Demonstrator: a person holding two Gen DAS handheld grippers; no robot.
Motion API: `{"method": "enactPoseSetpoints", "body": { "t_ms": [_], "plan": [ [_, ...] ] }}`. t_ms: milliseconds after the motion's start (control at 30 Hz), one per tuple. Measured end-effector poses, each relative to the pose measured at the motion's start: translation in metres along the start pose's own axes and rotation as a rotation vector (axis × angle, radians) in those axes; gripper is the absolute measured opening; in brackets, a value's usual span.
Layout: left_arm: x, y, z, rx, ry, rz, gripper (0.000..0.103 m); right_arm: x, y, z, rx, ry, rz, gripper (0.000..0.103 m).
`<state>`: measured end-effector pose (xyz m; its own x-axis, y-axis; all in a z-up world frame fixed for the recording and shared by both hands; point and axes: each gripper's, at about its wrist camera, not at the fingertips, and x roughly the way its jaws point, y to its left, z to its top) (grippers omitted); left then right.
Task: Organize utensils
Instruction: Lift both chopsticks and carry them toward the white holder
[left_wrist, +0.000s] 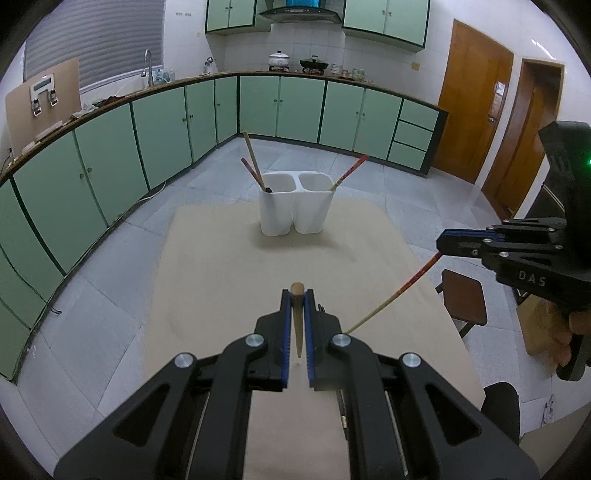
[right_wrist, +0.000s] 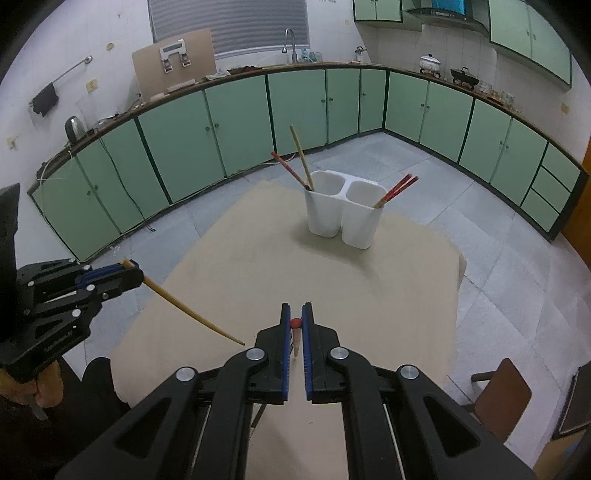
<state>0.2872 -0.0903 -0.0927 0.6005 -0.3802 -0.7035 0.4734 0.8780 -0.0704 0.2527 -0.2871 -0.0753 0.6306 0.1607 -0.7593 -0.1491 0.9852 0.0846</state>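
We see the left gripper (left_wrist: 298, 295) clamped on a plain wooden chopstick (left_wrist: 297, 325). The thick end of this stick sticks out a little past the fingertips, and the thin end points back toward the camera. In the right wrist view the same stick (right_wrist: 192, 314) slants down from the left gripper (right_wrist: 127, 271) over the near left part of the table (right_wrist: 258, 280).

The right gripper (right_wrist: 295, 314) is clamped on a red chopstick (right_wrist: 295, 334), and its red end shows between the blue pads (right_wrist: 284, 332). In the left wrist view this stick (left_wrist: 399, 291) hangs from the right gripper (left_wrist: 441, 245) and slants down to the left, with its pale tip near the left gripper. A hand (left_wrist: 570, 332) holds the right gripper's handle.

A white holder (left_wrist: 295, 210) with two compartments stands at the far side of the table, well apart from both grippers. Its left compartment holds one red stick and one wooden stick (left_wrist: 253, 162), both leaning left. Its right compartment holds red sticks (right_wrist: 397, 190) leaning right.
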Motion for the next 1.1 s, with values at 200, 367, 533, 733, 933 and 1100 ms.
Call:
{"method": "enactPoseSetpoints", "body": {
  "t_ms": [200, 367, 533, 733, 933, 1100],
  "plan": [
    [0.000, 0.000, 0.019, 0.006, 0.004, -0.015, 0.006, -0.015, -0.005, 0.018, 0.003, 0.015, -0.004, 0.006],
    [-0.016, -0.002, 0.053, 0.028, -0.034, -0.005, 0.006, -0.037, -0.012, 0.048, 0.000, 0.009, -0.031, 0.006],
    [-0.028, 0.000, 0.091, 0.019, -0.068, -0.004, 0.006, -0.057, -0.022, 0.083, 0.011, -0.022, -0.052, 0.006],
    [-0.029, 0.004, 0.139, 0.013, -0.106, 0.004, 0.006, -0.063, -0.029, 0.120, 0.015, -0.044, -0.078, 0.006],
    [-0.013, 0.004, 0.187, 0.020, -0.133, 0.032, 0.006, -0.057, -0.036, 0.154, 0.007, -0.071, -0.110, 0.006],
    [0.001, 0.001, 0.219, 0.009, -0.170, 0.028, 0.006, -0.043, -0.044, 0.188, 0.011, -0.092, -0.135, 0.006]
  ]
}}
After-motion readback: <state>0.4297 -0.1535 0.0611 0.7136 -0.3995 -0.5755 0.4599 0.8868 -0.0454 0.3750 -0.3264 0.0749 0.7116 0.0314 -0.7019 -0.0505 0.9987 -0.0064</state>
